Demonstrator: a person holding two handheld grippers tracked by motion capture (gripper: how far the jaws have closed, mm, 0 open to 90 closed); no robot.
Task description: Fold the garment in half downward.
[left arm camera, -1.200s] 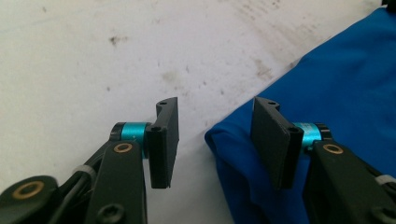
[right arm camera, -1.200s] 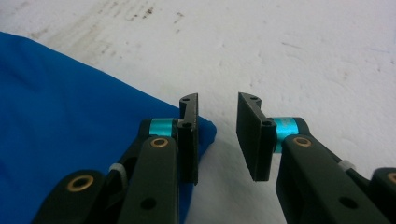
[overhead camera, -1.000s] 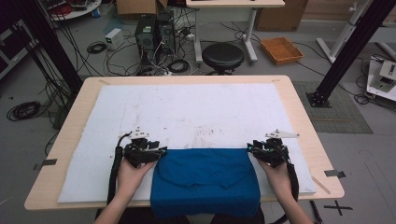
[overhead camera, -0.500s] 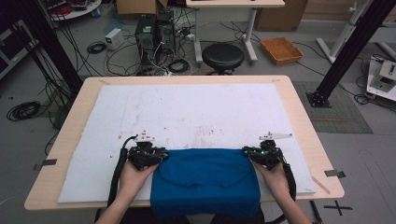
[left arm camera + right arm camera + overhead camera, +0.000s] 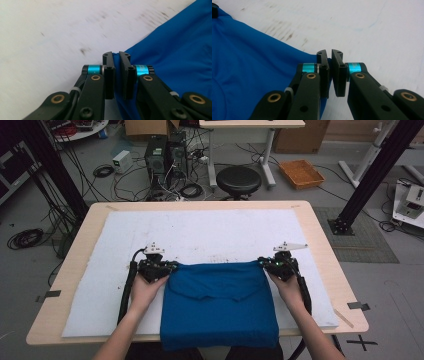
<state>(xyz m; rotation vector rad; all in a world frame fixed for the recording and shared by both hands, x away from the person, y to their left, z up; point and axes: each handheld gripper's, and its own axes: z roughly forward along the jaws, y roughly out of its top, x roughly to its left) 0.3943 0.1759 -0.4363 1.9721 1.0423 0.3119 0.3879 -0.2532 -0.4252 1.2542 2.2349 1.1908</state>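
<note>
So the folded bright blue fabric garment (image 5: 220, 302) is lying on the white padded sheet (image 5: 200, 232) that's covering the light wooden table (image 5: 322, 237), down at the 6 o'clock end of the table right in front of the person, with its near edge hanging a bit over the table's front. The left tool (image 5: 170, 266) is sitting at the garment's far left corner, roughly 9 o'clock from the cloth's middle, and the right tool (image 5: 264, 263) is at the far right corner, about 3 o'clock. Both have just been closing their jaws, and now each one is pinching a bit of the blue cloth.

In the left gripper view the left tool (image 5: 116, 56) is squeezing a thin fold of the garment (image 5: 175, 55) between its two black jaws, with the rest of the fabric spreading off toward 3 o'clock and the smudged white sheet (image 5: 50, 37) filling the 9 to 12 o'clock side. In the right gripper view it's mirrored: the right tool (image 5: 329, 53) is clamping the corner of the garment (image 5: 249, 57), the cloth is running off to 9 o'clock, and the white sheet (image 5: 374, 30) is lying toward 12 to 3 o'clock.

The far edge of the garment is stretching pretty straight between the two tools, and a flap with a pointed lower edge is showing across its top layer.
</note>
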